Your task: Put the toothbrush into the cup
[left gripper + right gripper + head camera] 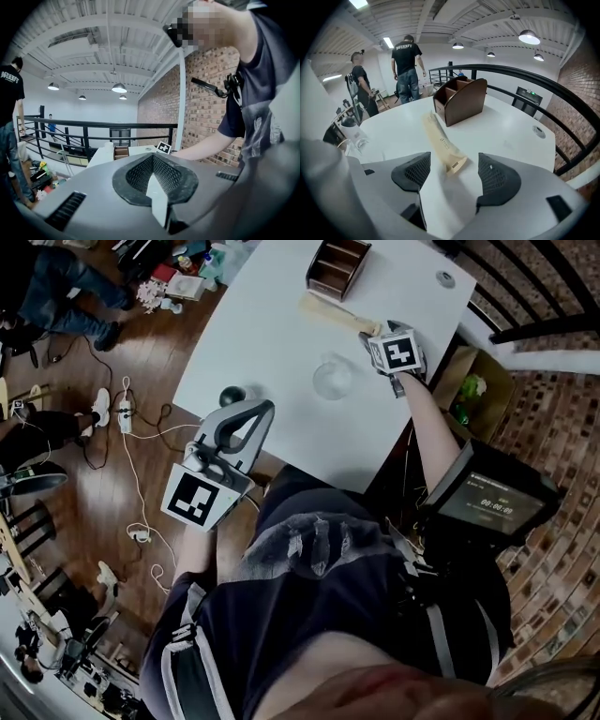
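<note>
The toothbrush (333,315) lies in a cream wrapper on the white table (272,324), just in front of a brown wooden organizer (337,266). In the right gripper view the wrapped toothbrush (440,143) points its near end into the gap of my right gripper (452,176), which is open; neither pad touches it. From the head view the right gripper (373,334) sits at the wrapper's right end. A clear glass cup (332,378) stands nearer me, and the cup (355,136) shows at the left. My left gripper (265,409) hovers at the table's near left edge, shut and empty (154,180).
A small black round object (232,396) lies on the table by the left gripper. A round cap (445,278) sits in the table's far right corner. Cables and clutter cover the wooden floor (141,427) at left. A black railing (525,79) runs behind the table; two people (407,65) stand beyond it.
</note>
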Demonstrator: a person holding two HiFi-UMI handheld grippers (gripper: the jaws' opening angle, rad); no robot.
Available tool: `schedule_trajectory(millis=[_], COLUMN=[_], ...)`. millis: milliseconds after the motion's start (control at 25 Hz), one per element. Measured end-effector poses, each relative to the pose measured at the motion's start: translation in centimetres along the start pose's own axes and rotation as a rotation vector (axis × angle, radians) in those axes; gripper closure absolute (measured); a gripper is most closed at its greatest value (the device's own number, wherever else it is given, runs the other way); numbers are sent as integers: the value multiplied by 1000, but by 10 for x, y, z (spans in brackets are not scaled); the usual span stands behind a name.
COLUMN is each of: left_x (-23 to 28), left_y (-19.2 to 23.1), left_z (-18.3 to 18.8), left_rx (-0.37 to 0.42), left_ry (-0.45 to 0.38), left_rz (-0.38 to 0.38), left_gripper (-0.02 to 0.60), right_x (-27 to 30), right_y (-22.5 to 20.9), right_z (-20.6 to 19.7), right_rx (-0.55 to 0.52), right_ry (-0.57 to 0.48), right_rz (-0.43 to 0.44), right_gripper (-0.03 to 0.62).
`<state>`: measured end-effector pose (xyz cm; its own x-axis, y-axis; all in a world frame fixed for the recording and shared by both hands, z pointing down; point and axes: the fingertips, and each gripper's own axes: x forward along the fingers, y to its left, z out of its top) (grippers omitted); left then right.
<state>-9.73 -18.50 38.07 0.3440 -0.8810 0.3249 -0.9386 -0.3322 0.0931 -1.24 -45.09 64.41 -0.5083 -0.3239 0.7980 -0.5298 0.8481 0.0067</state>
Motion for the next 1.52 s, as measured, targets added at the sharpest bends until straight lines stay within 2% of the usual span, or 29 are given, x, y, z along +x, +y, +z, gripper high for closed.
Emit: schedule_trajectory(millis=[360, 400, 680, 1000, 1160, 1440, 1520], left_x=[-4, -6, -13, -22, -19, -11, -10], left_y=[4, 4, 6, 28, 44, 18, 10], left_z=[-3, -5, -6, -1, 9, 33, 35], left_rx=[5, 2, 9, -25, 9, 37, 46], left_ry=[7, 10, -1, -40, -85, -181, -187], left_rz=[15, 20, 27, -16, -28, -93, -95], left_gripper=[586, 586, 586, 586, 586, 586, 586], right_x=[24, 24, 15, -18, -23, -66, -77], right_y=[-1, -1, 8, 20, 24, 14, 12], right_z=[-4, -5, -2, 17, 46, 34, 30], right_rx=[-143, -158, -240, -305, -354, -368, -378], right_ry=[65, 68, 74, 83, 52, 80, 77], right_rz=[2, -2, -6, 2, -6, -30, -33], right_gripper=[288, 354, 472, 477, 477, 477, 477])
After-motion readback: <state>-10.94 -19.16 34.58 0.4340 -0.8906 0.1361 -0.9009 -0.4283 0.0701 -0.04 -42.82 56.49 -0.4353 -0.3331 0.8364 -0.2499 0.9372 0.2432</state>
